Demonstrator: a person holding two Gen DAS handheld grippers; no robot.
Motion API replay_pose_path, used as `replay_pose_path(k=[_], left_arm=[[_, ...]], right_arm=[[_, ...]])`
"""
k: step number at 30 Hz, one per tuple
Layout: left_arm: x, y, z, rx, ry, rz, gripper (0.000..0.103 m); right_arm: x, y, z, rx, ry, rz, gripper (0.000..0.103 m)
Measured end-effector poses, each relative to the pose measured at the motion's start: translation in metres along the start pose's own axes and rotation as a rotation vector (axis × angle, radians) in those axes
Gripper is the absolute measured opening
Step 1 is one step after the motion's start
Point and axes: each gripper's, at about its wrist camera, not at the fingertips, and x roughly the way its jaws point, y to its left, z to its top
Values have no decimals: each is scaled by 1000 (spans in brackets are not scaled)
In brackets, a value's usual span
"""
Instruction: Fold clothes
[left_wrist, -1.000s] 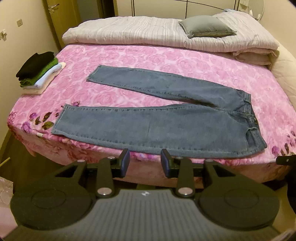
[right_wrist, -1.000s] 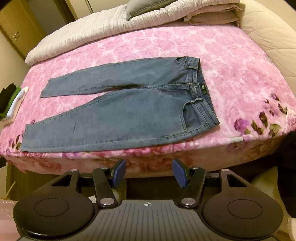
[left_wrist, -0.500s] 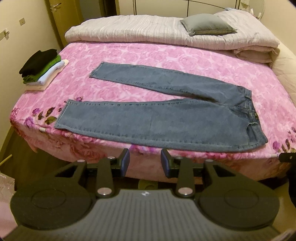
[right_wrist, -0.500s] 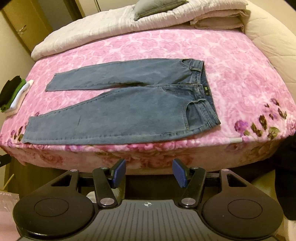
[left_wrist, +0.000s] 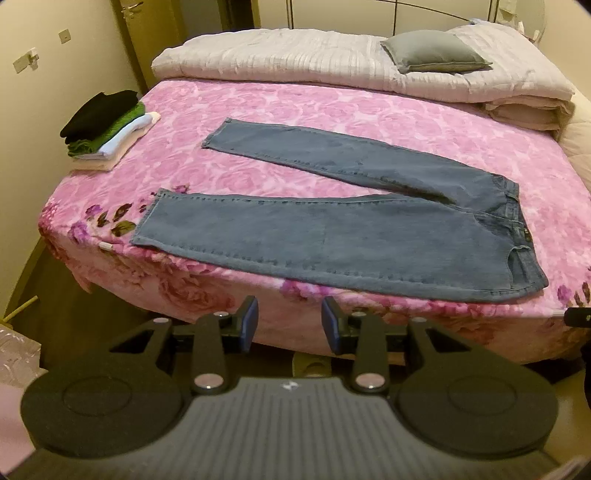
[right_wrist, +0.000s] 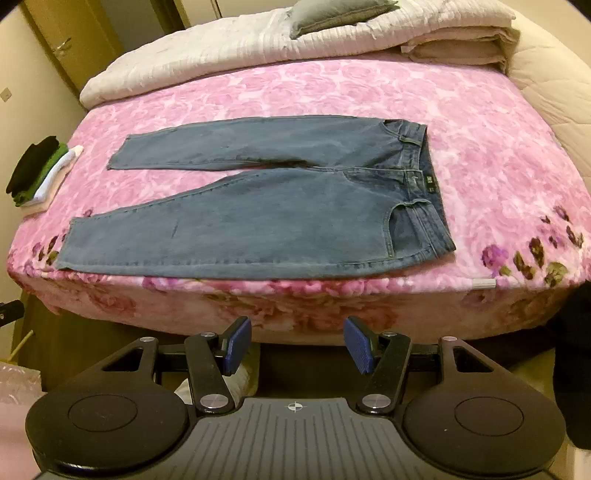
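I hold my left gripper (left_wrist: 289, 325) off the near edge of the bed, its blue-padded jaws spread apart with nothing between them. My right gripper (right_wrist: 297, 345) sits the same way, jaws spread wider and gripping nothing, also short of the mattress edge and lower than its top.

The pair of blue denim jeans (left_wrist: 351, 236) lies flat on the pink rose-patterned blanket (left_wrist: 332, 110), ahead of both grippers and apart from them. The waistband (right_wrist: 424, 177) is toward my right, and the two legs run out toward my left, splayed in a narrow V. The nearer leg lies along the near edge of the bed, its hem (left_wrist: 142, 221) close to the left corner; the farther leg angles away toward the middle of the blanket. From the left camera, the jeans' near seam is just beyond the fingertips; from the right camera, the hip and front pocket (right_wrist: 410, 229) lie ahead and a little right of the jaws.

At the far left corner of the blanket rests a stack of folded clothes, black on top, then green, pale blue and cream (left_wrist: 107, 125). A rolled pale quilt (left_wrist: 295, 59) with a grey cushion (left_wrist: 432, 51) lies across the head of the bed.
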Motion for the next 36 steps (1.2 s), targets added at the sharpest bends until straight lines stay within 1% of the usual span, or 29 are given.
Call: replay_pose_path(k=[9, 14, 23, 25, 28, 33, 36], left_arm=[[6, 14, 17, 1, 3, 48, 34], [14, 15, 27, 4, 10, 59, 34], [54, 18, 51, -13, 59, 49, 34], [65, 16, 59, -12, 69, 43, 34], [91, 16, 81, -4, 84, 22, 34], [134, 14, 130, 26, 116, 1, 34], [157, 15, 161, 40, 125, -28, 34]], right_arm=[[2, 0, 7, 0, -18, 10, 59], [10, -2, 18, 10, -14, 9, 59], [41, -4, 53, 15, 19, -4, 59], [51, -12, 63, 28, 23, 1, 59], [67, -21, 85, 68, 26, -15, 59], [92, -33, 125, 135, 25, -60, 59], [106, -34, 154, 161, 24, -84, 59]])
